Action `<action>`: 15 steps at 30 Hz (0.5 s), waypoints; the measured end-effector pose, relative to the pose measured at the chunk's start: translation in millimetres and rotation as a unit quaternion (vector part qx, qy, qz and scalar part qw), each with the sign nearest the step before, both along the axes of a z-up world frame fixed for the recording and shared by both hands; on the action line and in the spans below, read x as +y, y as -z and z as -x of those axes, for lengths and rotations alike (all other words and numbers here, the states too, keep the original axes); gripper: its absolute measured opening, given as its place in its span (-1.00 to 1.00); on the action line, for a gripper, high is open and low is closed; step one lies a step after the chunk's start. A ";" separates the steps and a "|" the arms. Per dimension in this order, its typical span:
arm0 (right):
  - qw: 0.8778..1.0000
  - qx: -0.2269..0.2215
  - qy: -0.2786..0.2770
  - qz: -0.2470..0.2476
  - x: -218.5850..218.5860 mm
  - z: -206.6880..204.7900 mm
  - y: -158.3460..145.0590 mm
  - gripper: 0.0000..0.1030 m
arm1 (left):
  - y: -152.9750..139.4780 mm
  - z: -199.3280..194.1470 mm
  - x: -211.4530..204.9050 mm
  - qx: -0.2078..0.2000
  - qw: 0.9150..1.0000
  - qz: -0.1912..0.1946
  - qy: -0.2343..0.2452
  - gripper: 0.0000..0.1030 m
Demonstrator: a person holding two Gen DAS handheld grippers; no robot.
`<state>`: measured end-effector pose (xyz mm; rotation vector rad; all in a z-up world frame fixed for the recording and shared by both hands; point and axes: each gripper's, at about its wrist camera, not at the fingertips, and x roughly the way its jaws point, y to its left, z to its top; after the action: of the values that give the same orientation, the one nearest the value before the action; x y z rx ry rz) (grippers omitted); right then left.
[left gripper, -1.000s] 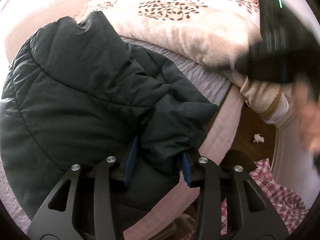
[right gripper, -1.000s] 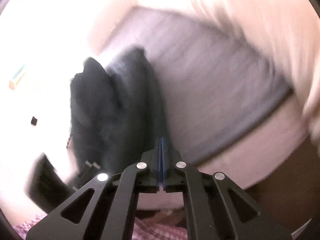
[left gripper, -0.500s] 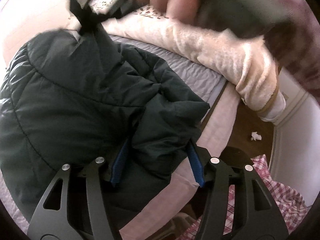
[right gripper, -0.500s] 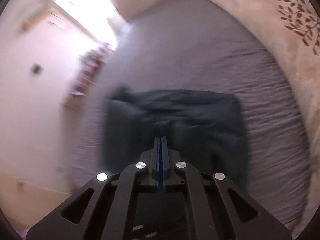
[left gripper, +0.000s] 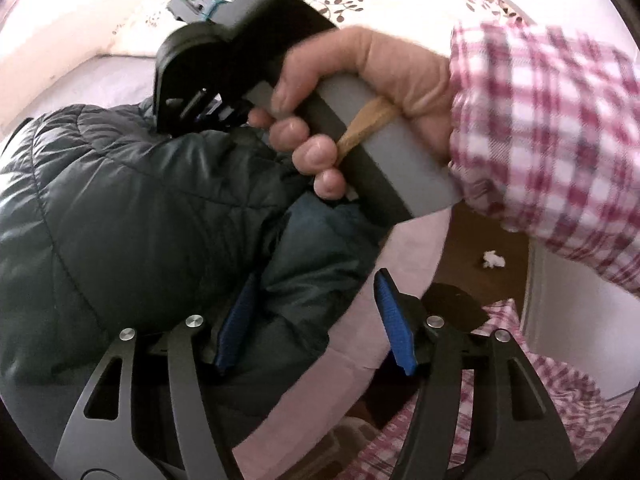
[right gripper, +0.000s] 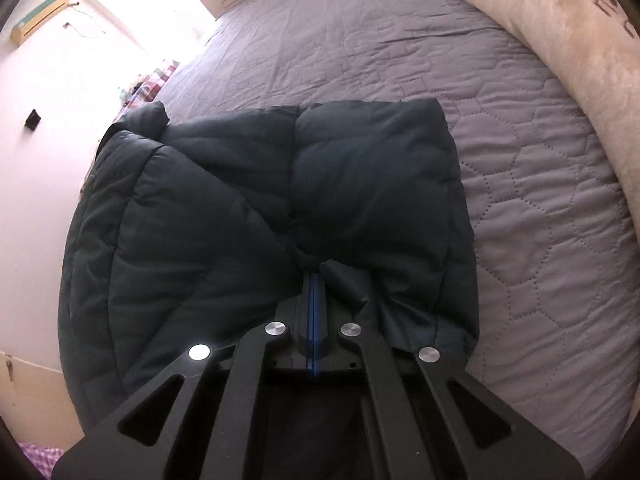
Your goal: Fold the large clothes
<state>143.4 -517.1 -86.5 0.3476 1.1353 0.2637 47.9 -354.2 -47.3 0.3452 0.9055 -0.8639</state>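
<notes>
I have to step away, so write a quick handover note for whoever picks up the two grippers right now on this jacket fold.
Left gripper: open, its fingers either side of a fold of the dark puffer jacket at the bed edge, not clamped.
Right gripper: fingers closed together, tips pressed into the jacket's middle; whether fabric is pinched is not clear. The right hand holds it above the jacket.
Jacket lies on the grey quilted bedspread, beside the cream leaf-print blanket.
Done: jacket already gathered into a roughly rectangular bundle.
Left: probably tidy the loose fold near the left gripper and finish the fold.
</notes>
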 end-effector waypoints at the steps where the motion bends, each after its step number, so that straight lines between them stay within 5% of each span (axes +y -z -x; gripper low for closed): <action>1: 1.000 -0.002 0.001 -0.007 -1.9 0.4 1.1 -1.00 | -1.2 -1.4 1.5 0.006 1.000 0.003 -0.001 0.14; 8: 0.999 -0.006 0.017 -0.035 -5.2 5.8 -1.1 -1.00 | -16.2 -4.2 19.9 0.059 0.998 0.031 -0.014 0.14; 15: 1.000 -0.007 0.019 -0.006 1.9 7.4 -9.1 -1.00 | -46.9 9.4 62.9 0.089 0.992 0.076 -0.043 0.15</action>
<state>136.0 -515.2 -77.4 0.3775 1.1134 0.2387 38.6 -291.3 -0.4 0.0983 1.0052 -0.8879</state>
